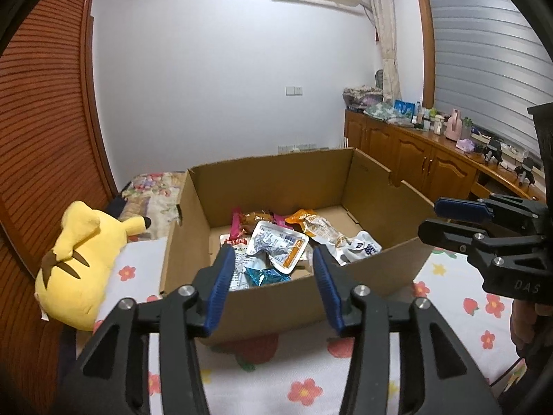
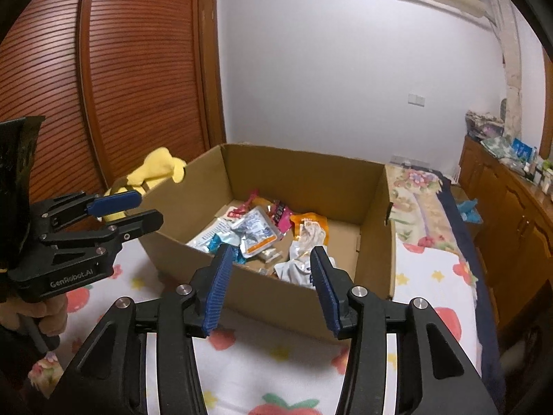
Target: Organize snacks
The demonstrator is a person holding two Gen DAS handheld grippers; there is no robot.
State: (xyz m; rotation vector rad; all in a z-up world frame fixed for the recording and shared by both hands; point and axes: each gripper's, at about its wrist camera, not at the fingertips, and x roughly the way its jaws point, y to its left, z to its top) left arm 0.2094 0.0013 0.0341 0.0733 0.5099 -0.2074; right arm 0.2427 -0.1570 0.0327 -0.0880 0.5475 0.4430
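An open cardboard box (image 1: 380, 207) (image 2: 311, 176) stands on the bed and holds several snack packets. Among them are a white tray pack (image 1: 278, 245) (image 2: 255, 230), an orange pouch (image 1: 311, 223) (image 2: 311, 224), a pink packet (image 1: 236, 226) (image 2: 281, 216), a teal packet (image 1: 266, 275) and a white pouch (image 1: 359, 250) (image 2: 297, 269). My left gripper (image 1: 271, 263) (image 2: 138, 209) is open and empty, just before the box's near wall. My right gripper (image 2: 271, 259) (image 1: 435, 219) is open and empty at the box's right side.
A yellow plush toy (image 1: 83, 256) (image 2: 155, 169) lies left of the box on the flower-print bed sheet (image 1: 311, 380). A slatted wooden wardrobe (image 1: 41, 121) stands on the left. A wooden cabinet (image 1: 414, 155) with clutter runs along the right wall.
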